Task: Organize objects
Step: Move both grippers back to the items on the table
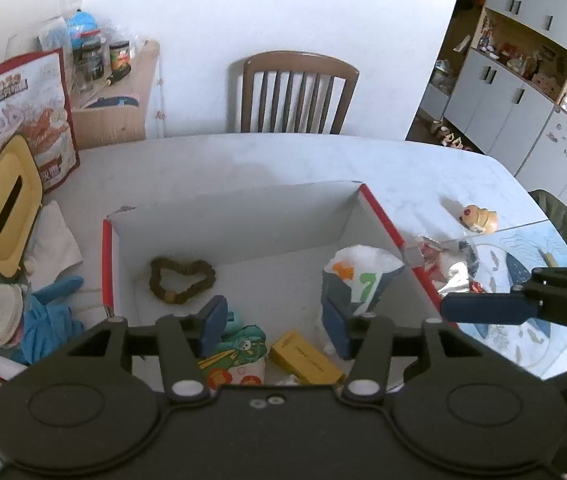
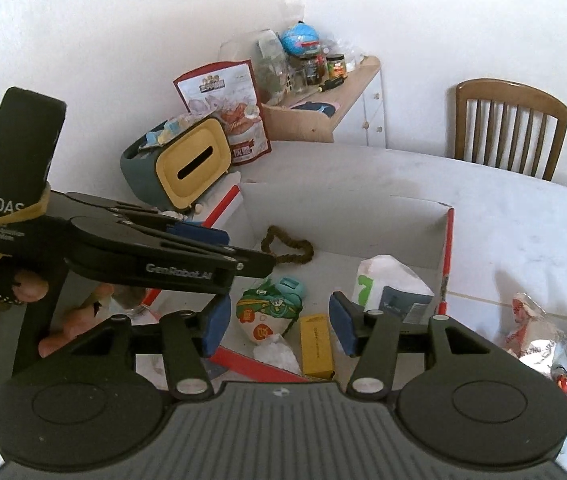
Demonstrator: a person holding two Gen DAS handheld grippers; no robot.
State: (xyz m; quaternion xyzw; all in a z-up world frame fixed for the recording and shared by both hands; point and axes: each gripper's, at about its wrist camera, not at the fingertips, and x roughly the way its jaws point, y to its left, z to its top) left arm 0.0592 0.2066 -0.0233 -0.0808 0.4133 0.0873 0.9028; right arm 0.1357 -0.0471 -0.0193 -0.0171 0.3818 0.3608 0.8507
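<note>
A white cardboard box with red edges (image 1: 387, 224) (image 2: 447, 248) lies open on the table. Inside it are a brown bead loop (image 1: 181, 280) (image 2: 287, 250), a white and grey packet marked 7 (image 1: 359, 280) (image 2: 391, 284), a green snack packet (image 1: 239, 354) (image 2: 269, 312) and a yellow carton (image 1: 305, 360) (image 2: 315, 346). My left gripper (image 1: 275, 326) (image 2: 203, 236) hangs open over the box's near side, holding nothing. My right gripper (image 2: 279, 328) (image 1: 463, 308) is open above the near edge, also holding nothing.
A foil snack packet (image 1: 443, 268) (image 2: 531, 332) and a small tan toy (image 1: 479, 218) lie on the table right of the box. A yellow-lidded tissue box (image 1: 3, 208) (image 2: 191, 164), blue gloves (image 1: 47, 312) and a big snack bag (image 1: 39, 100) crowd the left. A chair (image 1: 295, 92) stands behind.
</note>
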